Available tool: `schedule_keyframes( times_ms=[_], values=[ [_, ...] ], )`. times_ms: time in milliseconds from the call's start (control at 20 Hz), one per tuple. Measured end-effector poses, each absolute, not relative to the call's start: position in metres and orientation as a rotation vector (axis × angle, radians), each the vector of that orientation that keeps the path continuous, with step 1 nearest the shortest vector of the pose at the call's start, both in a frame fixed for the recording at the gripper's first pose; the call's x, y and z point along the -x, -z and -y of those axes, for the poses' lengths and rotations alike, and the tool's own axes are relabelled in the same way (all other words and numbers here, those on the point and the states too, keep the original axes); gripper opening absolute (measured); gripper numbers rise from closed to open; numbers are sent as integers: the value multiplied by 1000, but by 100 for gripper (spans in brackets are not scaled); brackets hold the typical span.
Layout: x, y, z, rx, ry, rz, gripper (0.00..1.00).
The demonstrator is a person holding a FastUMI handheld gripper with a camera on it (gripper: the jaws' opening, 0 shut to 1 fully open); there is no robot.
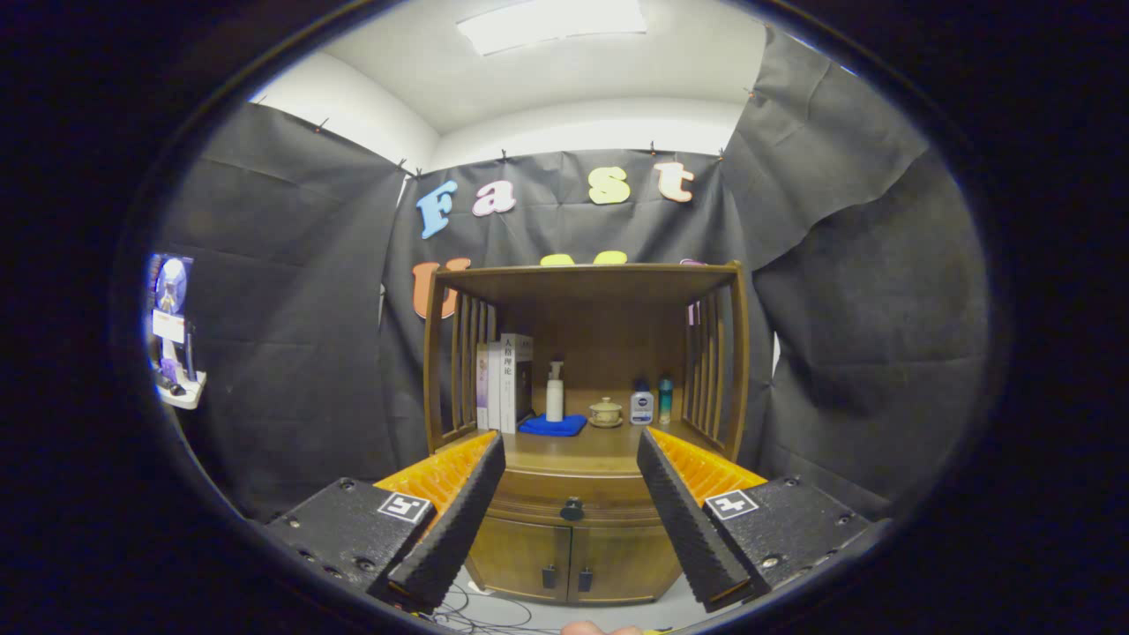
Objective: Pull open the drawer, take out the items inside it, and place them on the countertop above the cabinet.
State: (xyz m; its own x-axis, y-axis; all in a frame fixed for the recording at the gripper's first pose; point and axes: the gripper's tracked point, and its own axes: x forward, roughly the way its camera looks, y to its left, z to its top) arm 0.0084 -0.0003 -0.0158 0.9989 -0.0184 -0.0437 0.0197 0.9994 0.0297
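Drawer [571, 496] shut, long axis crosswise, knob [571, 509] facing spread fingers [571, 438]

Your tongs [571, 441]: two long ribbed fingers [459, 520], set apart.
Finger mounts [353, 529]: black blocks with screws.
Markings: a square black-and-white tag [405, 507] on each block.
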Motion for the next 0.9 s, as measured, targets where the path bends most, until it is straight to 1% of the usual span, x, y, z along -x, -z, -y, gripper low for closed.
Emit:
schedule_keyframes(
  times_ms=[350, 900],
  values=[
    [-13, 39, -7, -20, 5, -101, 98],
    [-39, 83, -20, -5, -12, -176, 98]
  ],
)
